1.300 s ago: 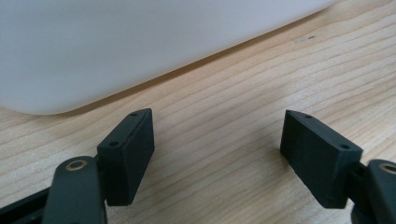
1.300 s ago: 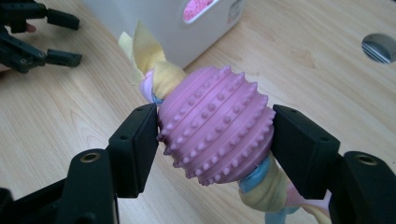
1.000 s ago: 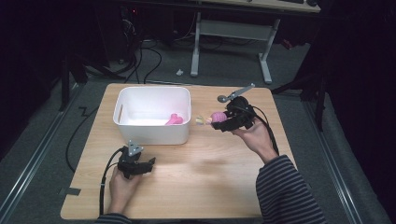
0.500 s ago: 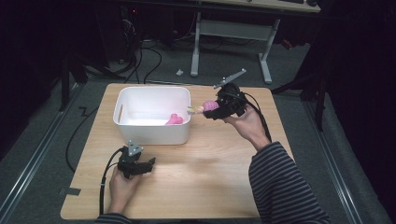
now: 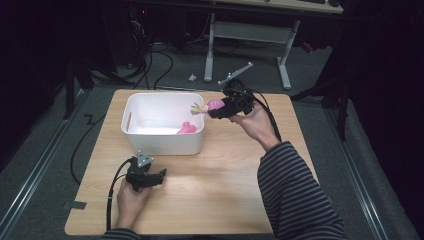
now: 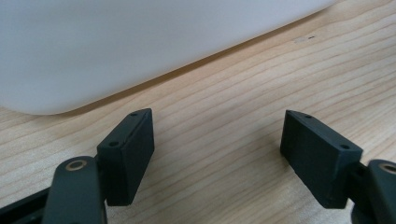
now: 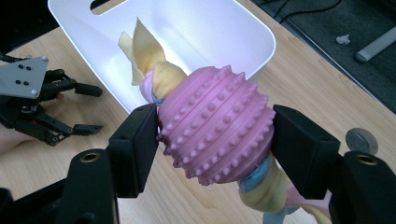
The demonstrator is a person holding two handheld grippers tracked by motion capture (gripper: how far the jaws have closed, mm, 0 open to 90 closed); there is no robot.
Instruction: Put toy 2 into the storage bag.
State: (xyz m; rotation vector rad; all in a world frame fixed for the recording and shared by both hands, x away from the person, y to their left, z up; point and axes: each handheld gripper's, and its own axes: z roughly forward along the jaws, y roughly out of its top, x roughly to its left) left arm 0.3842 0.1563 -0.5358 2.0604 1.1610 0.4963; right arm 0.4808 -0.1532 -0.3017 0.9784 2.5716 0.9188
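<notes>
Right gripper (image 7: 215,140) clamped on pink knobbed toy (image 7: 215,125), held over white bin's (image 5: 150,145) right rim. Left gripper (image 6: 217,158) gapes empty, resting near bench's (image 5: 225,200) front-left edge.

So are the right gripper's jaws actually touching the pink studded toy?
Touching. In the right gripper view, both jaws of the right gripper press against opposite sides of the pink studded toy, no gap either side.
</notes>
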